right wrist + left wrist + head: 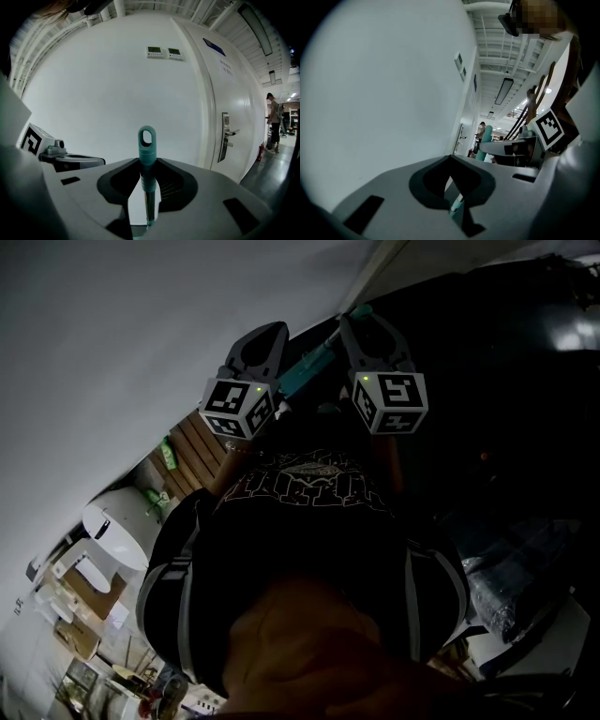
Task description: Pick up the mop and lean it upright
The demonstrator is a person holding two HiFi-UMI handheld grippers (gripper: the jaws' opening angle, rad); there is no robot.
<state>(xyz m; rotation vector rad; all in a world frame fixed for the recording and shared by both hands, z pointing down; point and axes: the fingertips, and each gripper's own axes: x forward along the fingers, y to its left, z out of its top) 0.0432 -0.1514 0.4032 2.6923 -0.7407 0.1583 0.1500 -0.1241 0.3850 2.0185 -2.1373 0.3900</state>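
Mop handle (146,157): teal end cap with a hang loop pokes up past the jaw tips of the right gripper (146,165), and the shaft runs down through the slot between them. Jaws are clamped on the shaft just below the cap. Handle reads near-upright in the right gripper view.

Left gripper (451,164): jaws are closed in, with a short stretch of the teal-and-white shaft (456,202) seated in the narrow slot at their base. So it's gripping the same handle, lower down.

Head view: the handle (305,367) runs diagonally between the two grippers. The right gripper (364,322) is at the capped end and the left gripper (267,334) just beside it further down the shaft. Both are held out in front of the person's dark shirt (305,486). Mop head isn't in any view.

Surroundings:
- plain white wall (117,93) right behind the handle, no contact visible
- two small wall panels (162,52) high on that wall
- white door with a lever handle (226,135) to the right
- a person (273,123) standing well off down the corridor
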